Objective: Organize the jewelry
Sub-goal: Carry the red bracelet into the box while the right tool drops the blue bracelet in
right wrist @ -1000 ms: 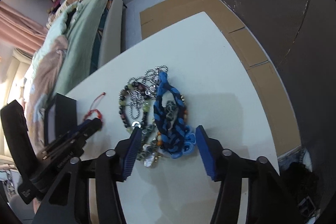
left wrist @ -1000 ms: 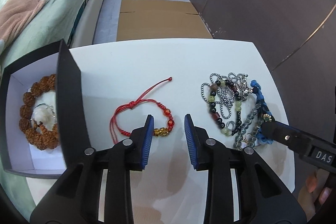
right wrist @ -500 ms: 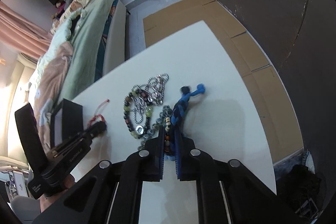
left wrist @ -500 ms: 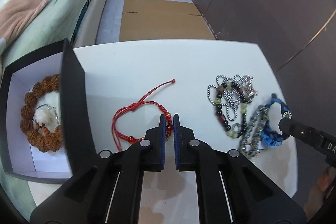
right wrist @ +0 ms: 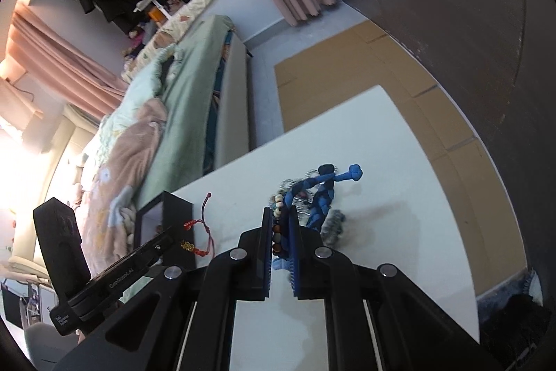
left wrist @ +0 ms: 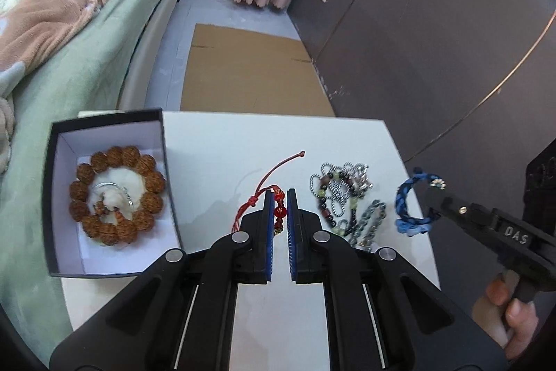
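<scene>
Beyond the table, along the left: a bed [left wrist: 87,65] under green and pink covers, with a flat sheet of cardboard [left wrist: 250,72] on the floor beside it. Nearer the cameras, a white table [left wrist: 215,141] carrying all the jewelry.

At the table's left edge, an open black box [left wrist: 50,197] with a white lining. Inside it, a bracelet of big brown beads [left wrist: 153,181] lying in a ring around a white cushion, with a thin silver ring [left wrist: 111,188] on top of the cushion.

At centre, the left gripper [left wrist: 279,204]: 2 blue pads drawn almost together, pinched on the red cord bracelet [left wrist: 280,211] at its red beads. Cord loops out to the left of the jaws, 1 loose tail reaching away across the tabletop (whether it touches the surface, cannot tell).

Right of that, lying on the table, a tangled pile of chains [left wrist: 342,193], silver links mixed with dark and green beads.

At the far right, the right gripper [right wrist: 280,225], gripped from below by a hand [left wrist: 504,312]. Clamped tight on the blue braided bracelet [right wrist: 321,200], with small pale and brown beads caught in the same pinch. Stands up past the pads in a curved loop, knotted end uppermost, just beside the pile of chains and well apart from the box.
</scene>
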A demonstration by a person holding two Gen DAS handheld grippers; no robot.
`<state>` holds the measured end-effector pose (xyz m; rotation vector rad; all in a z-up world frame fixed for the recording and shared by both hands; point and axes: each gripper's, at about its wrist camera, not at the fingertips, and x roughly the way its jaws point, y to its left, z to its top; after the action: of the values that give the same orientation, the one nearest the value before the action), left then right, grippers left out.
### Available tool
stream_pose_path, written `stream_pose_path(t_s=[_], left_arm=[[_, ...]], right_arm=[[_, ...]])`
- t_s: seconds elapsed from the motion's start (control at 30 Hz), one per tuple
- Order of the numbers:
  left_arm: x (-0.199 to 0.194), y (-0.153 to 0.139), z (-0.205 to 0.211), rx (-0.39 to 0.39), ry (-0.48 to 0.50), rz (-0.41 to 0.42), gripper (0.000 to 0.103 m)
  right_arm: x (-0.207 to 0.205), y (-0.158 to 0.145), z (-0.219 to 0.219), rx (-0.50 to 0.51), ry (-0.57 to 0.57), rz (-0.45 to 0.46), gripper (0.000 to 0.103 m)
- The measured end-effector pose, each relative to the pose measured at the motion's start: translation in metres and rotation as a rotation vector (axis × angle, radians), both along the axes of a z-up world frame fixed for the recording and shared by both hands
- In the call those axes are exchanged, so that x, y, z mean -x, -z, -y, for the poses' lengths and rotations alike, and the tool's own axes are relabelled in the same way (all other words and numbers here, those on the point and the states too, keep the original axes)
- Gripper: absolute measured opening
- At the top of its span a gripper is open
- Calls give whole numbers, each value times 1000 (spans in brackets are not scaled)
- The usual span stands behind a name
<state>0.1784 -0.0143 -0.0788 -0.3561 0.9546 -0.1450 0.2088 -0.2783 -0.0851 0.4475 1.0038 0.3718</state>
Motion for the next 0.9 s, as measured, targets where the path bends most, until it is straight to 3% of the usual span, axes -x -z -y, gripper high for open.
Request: stream_pose_path(t_s=[0.37, 0.67, 0.73, 0.8, 0.9], left_arm=[[35, -61, -47, 10, -85, 148, 8], [35, -55, -81, -5, -174, 118, 8], [35, -53, -89, 7, -204, 115, 15], [37, -53, -98, 4, -234, 118, 49], [43, -57, -107, 13, -258, 139, 51]], right_arm=[[12, -24, -27, -58, -46, 97, 8], [19, -35, -52, -114, -79, 142, 8], [19, -36, -59, -117, -89, 148, 9], [20, -38, -69, -114, -104, 155, 9], [22, -41, -83, -115, -133, 166, 9]])
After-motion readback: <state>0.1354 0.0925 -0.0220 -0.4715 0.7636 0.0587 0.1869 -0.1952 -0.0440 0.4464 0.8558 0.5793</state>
